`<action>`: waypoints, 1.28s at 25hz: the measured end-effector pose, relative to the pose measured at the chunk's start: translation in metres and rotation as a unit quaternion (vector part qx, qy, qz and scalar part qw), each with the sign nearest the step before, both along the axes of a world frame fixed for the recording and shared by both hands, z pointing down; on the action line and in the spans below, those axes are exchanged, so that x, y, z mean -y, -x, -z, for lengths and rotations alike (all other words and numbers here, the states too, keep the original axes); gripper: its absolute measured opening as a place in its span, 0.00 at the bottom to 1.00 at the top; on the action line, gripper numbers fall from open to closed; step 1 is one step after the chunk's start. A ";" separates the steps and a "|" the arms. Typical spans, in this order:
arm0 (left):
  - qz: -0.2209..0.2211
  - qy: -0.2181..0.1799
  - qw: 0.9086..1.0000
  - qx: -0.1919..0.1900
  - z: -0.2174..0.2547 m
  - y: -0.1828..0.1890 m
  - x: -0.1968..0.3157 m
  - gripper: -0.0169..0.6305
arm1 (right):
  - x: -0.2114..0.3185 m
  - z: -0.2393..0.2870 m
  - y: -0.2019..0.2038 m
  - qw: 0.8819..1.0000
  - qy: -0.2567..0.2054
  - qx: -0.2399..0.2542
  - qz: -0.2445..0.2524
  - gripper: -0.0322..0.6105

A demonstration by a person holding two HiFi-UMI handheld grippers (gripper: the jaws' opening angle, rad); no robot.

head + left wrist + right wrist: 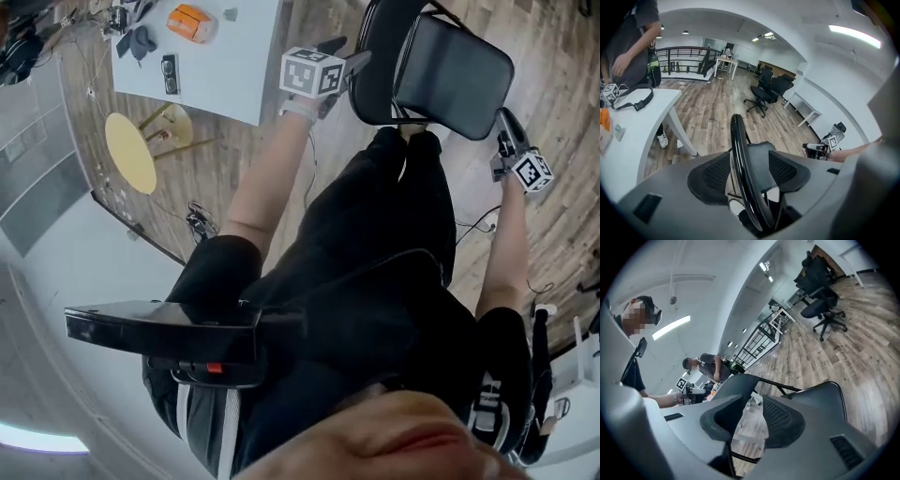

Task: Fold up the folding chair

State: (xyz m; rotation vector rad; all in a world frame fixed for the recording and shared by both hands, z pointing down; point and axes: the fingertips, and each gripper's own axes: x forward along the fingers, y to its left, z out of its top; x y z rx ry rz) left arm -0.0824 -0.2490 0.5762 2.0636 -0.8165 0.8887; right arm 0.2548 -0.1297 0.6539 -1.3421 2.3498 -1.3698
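Nearest the head camera, a dark-clothed torso and legs (375, 281), lowest edge blurred, with a black boxy device (159, 333) at chest height. Further out, two bare forearms reaching down.

At the left, the left hand-held gripper (354, 64), marker cube on top, jaws spread wide around the curved black frame tube (746, 173) of the folding chair (455, 75). Tube between the pads with a gap at each side, not clamped.

At the right, the right hand-held gripper (507, 127), tip just beside the edge of the chair's padded panel. Jaws partly apart, only floor visible through the gap. A thin black bar (746, 457) crossing low behind them, contact impossible to judge.

Chair in front of the legs, over the wooden floor (562, 75), feet and lower frame hidden beneath its black panels, upper frame cut off by the top edge.

Beyond, a white counter (234, 75) carrying an orange object (190, 22) and dark items too small to name. Beside it, a round yellow stool (129, 150).

Farthest, in the left gripper view, office chairs (761, 91) and another person (633, 37) at the counter, partly cut off.
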 end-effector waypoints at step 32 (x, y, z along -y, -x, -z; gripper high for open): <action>-0.017 0.146 0.987 0.061 -0.084 -0.030 -0.001 0.16 | -0.020 -0.370 -0.076 0.939 0.269 0.182 0.112 0.57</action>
